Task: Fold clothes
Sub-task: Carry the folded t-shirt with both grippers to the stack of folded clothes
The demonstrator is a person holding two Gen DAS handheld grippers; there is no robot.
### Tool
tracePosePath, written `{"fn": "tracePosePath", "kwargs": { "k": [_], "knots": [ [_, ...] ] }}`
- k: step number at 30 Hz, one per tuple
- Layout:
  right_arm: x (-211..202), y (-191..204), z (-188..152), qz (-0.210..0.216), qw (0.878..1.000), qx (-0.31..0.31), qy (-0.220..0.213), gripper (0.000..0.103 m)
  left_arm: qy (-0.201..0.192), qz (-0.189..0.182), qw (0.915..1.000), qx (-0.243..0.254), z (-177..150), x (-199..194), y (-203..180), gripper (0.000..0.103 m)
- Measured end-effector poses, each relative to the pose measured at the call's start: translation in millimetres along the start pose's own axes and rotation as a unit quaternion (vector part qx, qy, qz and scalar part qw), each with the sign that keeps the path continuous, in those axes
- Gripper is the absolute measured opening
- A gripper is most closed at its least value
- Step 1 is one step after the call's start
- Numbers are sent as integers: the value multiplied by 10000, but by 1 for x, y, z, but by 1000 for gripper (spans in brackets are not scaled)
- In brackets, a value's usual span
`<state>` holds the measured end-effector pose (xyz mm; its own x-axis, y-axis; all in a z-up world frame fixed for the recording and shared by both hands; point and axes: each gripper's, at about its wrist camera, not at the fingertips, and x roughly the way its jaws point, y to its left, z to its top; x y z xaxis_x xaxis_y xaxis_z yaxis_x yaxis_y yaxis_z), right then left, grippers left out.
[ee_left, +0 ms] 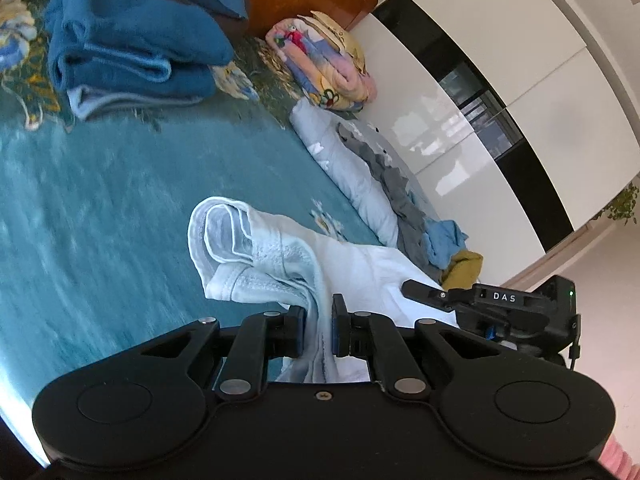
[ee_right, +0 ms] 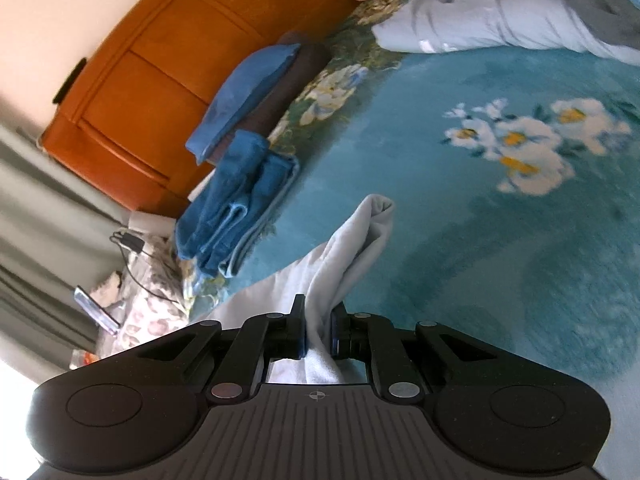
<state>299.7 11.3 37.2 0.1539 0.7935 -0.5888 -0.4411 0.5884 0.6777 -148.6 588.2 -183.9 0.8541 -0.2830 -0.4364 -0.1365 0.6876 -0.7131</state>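
Left wrist view: the left gripper (ee_left: 319, 330) was clamped on a bunched edge of the pale blue garment (ee_left: 260, 248), lifted over the teal bedspread (ee_left: 100, 200). It looked light, soft and limp.

Right wrist view: the right gripper (ee_right: 318, 330) pinched another bunched edge of the garment (ee_right: 352, 248); seams seemed the best hold.

You have the pale blue garment (ee_left: 276, 256) lifted off the teal floral bedspread (ee_left: 100, 200), bunched and pinched at two places, its hemmed edge curled over in a loop at the far end. To your far left, a dark blue folded towel (ee_left: 128, 48) lies flat near the headboard.
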Motion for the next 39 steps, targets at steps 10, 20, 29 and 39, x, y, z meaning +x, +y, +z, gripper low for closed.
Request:
{"fn": "tracePosePath", "kwargs": {
  "k": [10,20,29,39],
  "knots": [
    [39,54,49,158,9989,-435,72,9,-360,54,9992,163,36,-80,120,8],
    [100,114,113,420,9947,-921,182,9,-856,262,9954,332,80,-205,262,8],
    [171,164,162,416,9864,-1525,443,8,-1178,551,9904,459,121,-268,370,8],
    [255,196,204,701,9781,-1854,627,9,-1433,975,9831,587,181,-245,429,8]
  ]
}}
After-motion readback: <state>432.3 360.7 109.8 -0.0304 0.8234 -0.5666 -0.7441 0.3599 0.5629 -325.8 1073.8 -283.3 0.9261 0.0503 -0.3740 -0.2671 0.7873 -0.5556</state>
